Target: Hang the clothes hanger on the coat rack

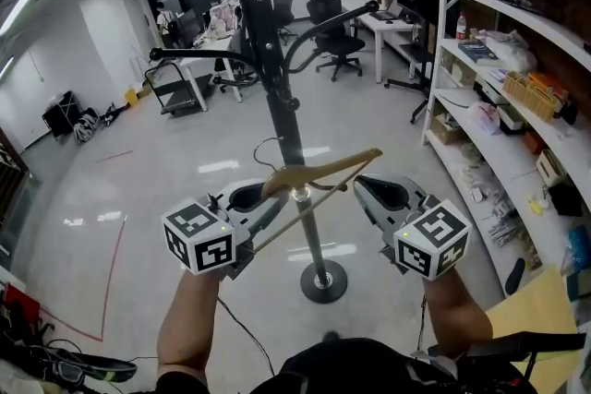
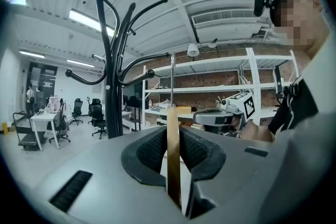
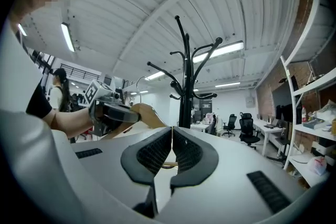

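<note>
A black coat rack (image 1: 277, 106) with curved arms stands straight ahead, its round base (image 1: 323, 281) on the floor. In front of its pole a wooden clothes hanger (image 1: 319, 171) with a metal hook is held up between both grippers. My left gripper (image 1: 268, 194) is shut on the hanger's left arm; in the left gripper view the wood (image 2: 173, 155) stands edge-on between the pads. My right gripper (image 1: 362, 185) sits at the hanger's right end with its jaws together (image 3: 172, 136); whether any wood is pinched there is hidden. The rack (image 3: 185, 97) rises just beyond the hanger (image 3: 142, 113).
White shelves (image 1: 517, 78) crowded with boxes and parts line the right side. Office chairs (image 1: 337, 41) and desks stand beyond the rack, and a treadmill (image 1: 175, 88) is at the back left. A person's forearms carry both grippers.
</note>
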Motion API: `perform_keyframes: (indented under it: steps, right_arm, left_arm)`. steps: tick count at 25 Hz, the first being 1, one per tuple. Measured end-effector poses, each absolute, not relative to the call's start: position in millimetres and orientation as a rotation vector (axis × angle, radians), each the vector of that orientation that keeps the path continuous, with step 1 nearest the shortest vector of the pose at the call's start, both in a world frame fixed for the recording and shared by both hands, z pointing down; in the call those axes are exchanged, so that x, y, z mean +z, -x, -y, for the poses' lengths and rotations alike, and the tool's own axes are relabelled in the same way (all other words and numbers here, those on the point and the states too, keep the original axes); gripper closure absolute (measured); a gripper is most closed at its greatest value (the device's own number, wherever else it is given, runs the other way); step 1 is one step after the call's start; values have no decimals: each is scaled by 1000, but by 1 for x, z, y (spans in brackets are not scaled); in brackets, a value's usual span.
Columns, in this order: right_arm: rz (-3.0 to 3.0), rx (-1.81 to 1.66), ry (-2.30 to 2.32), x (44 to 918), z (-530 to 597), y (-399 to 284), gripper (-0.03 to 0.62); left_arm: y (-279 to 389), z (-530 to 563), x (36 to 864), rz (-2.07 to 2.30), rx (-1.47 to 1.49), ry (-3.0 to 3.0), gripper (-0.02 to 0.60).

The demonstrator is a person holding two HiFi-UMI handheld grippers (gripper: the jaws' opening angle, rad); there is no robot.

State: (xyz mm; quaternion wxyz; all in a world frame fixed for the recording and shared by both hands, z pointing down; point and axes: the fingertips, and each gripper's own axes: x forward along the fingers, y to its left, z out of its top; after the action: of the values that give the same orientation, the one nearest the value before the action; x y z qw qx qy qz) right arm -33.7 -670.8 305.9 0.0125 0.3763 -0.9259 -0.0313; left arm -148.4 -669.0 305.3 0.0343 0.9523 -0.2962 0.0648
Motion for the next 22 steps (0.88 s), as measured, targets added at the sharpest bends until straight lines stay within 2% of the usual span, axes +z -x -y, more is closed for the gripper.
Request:
perform_keyframes:
  steps: [9,22]
  right_arm:
    - [2823,-95,-1287,312,723,38,586]
    - [2804,-67,-1336,328,763,48,586]
  left_arm:
    - [151,749,303,804,207,-2920,529]
    - [140,800,323,702,274,-2939,529]
